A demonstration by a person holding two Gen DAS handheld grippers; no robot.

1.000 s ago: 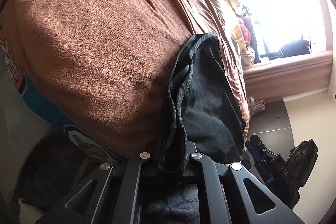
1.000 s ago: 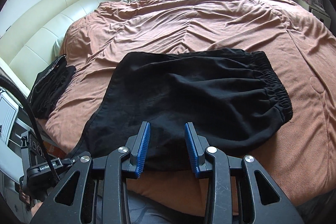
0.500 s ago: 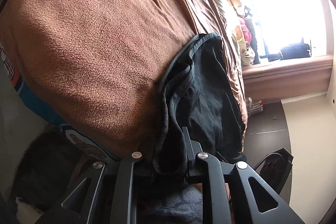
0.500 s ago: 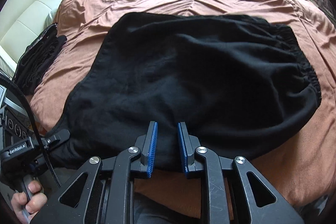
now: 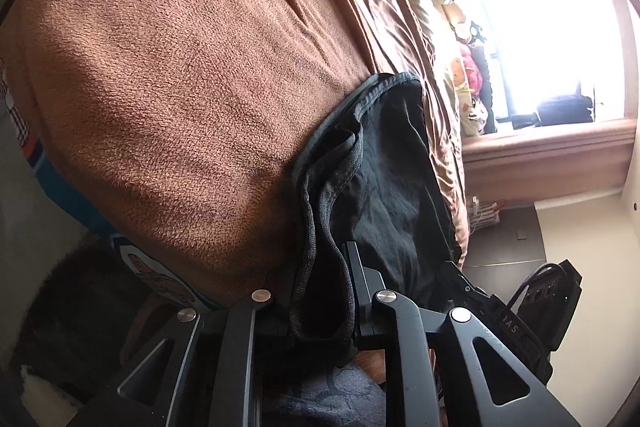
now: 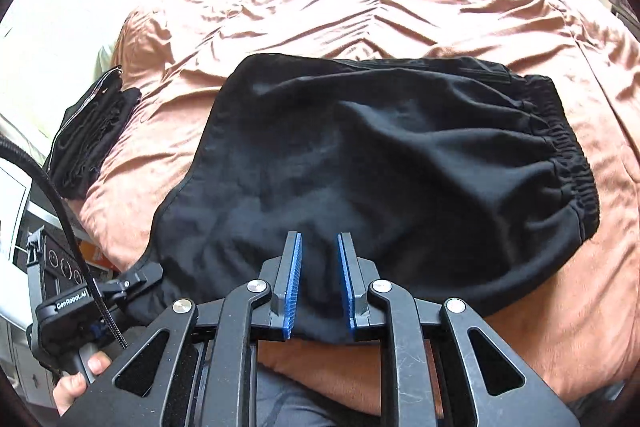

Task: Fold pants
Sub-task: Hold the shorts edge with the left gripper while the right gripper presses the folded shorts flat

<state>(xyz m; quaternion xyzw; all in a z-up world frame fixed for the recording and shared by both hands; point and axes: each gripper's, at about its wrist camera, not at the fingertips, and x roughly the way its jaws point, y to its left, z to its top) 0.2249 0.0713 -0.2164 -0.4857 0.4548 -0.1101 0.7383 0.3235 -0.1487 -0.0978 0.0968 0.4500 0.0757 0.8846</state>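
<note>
pants point(image 6: 400, 163) lie folded over on the brown bed point(image 6: 380, 11), waistband to the right. left claw point(image 5: 322, 291) is clamped on a hem corner; right claw point(image 6: 318, 279) straddles the near edge, jaws apart. i judge another fold remains. no containers are visible.

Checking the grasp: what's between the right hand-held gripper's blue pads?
The near edge of the black pants sits between the right hand-held gripper pads in the right wrist view, above the brown bedspread; pads look slightly apart.
</note>
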